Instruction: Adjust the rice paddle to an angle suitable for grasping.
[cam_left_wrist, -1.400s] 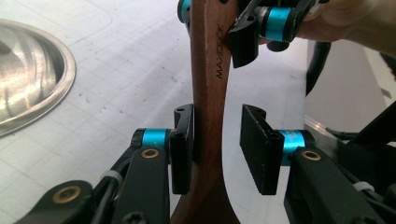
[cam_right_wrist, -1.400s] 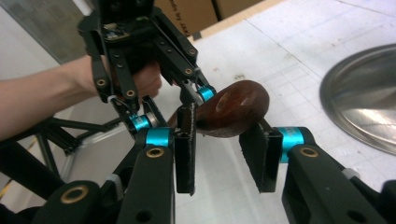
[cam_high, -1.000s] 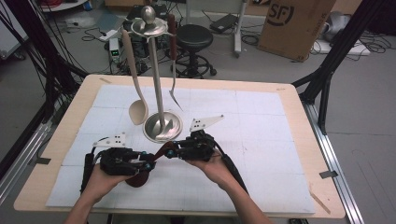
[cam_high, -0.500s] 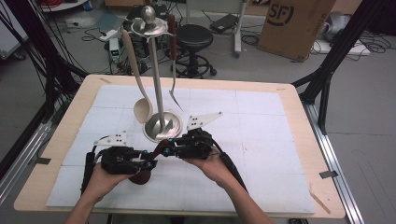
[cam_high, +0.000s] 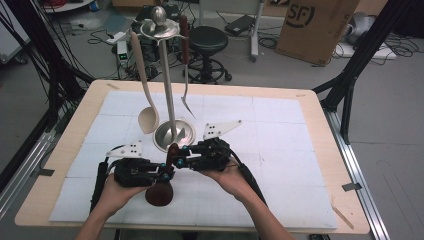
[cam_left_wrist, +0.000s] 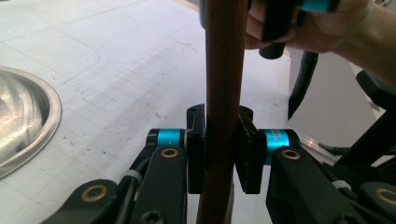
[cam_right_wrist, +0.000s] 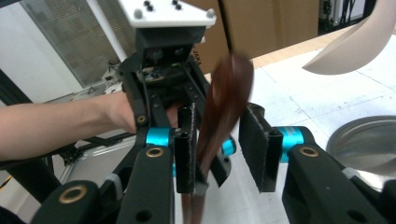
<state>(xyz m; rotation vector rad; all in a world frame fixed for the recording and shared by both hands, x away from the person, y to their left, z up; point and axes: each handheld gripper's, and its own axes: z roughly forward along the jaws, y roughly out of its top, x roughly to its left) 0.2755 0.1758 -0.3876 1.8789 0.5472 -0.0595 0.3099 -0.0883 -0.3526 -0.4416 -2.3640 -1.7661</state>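
My left gripper (cam_left_wrist: 219, 149) has just been closing onto the brown spoon (cam_left_wrist: 224, 93) — my right gripper (cam_right_wrist: 219, 149) has been opening, releasing it — handover made.

- A robotics lab or workshop is hosting this recording, judging by black cables (cam_high: 30, 60) trailing across the grey floor beyond the grippers.
- A black frame (cam_high: 360, 55) is bracketing the padded table (cam_high: 300, 130).
- A cardboard box (cam_high: 315, 25) and stool (cam_high: 207, 40) are standing behind it.
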